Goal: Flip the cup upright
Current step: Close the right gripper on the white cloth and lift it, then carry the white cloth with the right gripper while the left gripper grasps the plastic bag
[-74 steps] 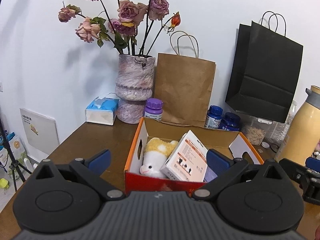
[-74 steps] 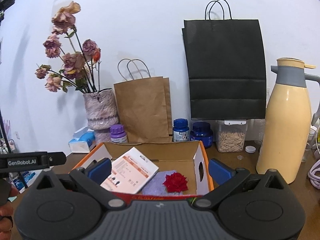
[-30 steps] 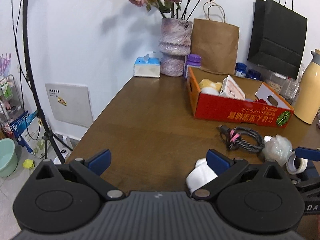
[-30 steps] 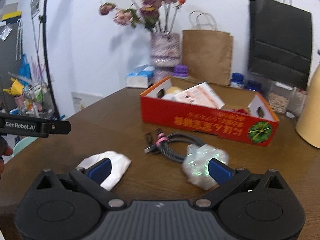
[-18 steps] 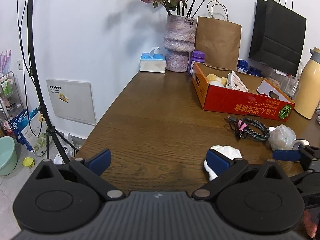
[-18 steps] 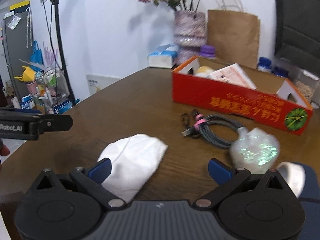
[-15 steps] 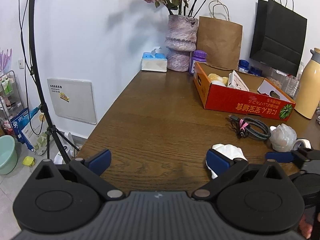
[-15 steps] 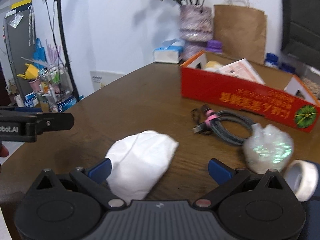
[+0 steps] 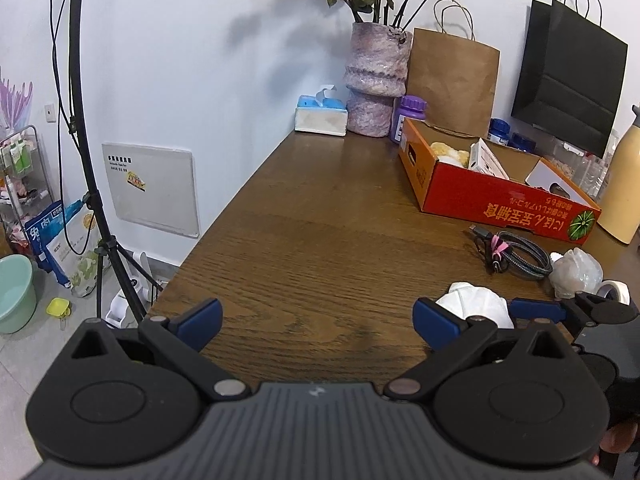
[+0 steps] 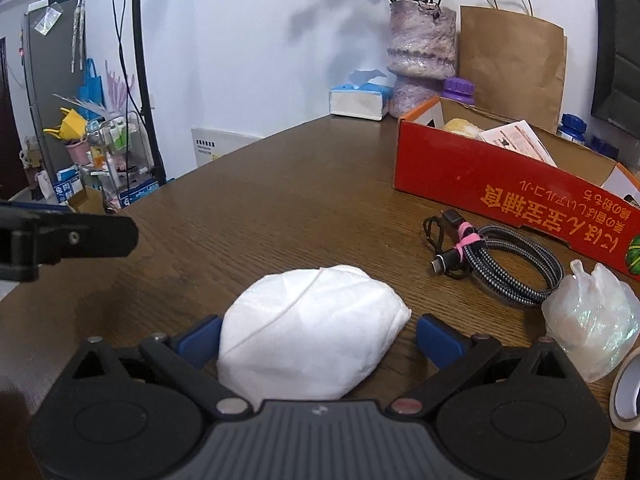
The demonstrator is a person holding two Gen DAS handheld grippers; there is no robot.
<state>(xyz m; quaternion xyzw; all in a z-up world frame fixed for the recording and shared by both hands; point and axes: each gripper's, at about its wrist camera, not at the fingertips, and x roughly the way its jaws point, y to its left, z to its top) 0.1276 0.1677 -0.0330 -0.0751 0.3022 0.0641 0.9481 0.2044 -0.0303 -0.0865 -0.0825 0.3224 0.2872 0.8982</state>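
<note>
A white, soft-looking cup-shaped thing point(image 10: 316, 328) lies dome-up on the brown table point(image 10: 280, 200), near its front edge. My right gripper point(image 10: 320, 338) is open, low over the table, with the white cup between its two blue fingers; I cannot tell if they touch it. In the left wrist view the same cup point(image 9: 476, 304) shows just past my left gripper's right finger. My left gripper point(image 9: 318, 316) is open with only bare table between its fingers. It hovers to the left of the cup.
A red cardboard box point(image 10: 500, 184) with items inside stands behind the cup. A coiled cable point(image 10: 504, 256), a crumpled clear bag point(image 10: 592, 328) and a tape roll point(image 10: 624, 392) lie to the right. A vase point(image 9: 378, 92), tissue box point(image 9: 320, 118) and paper bags line the wall.
Both grippers pulled back from the red box and came down toward the table's front. The right gripper closed in on the white cup, which now sits between its open fingers.
</note>
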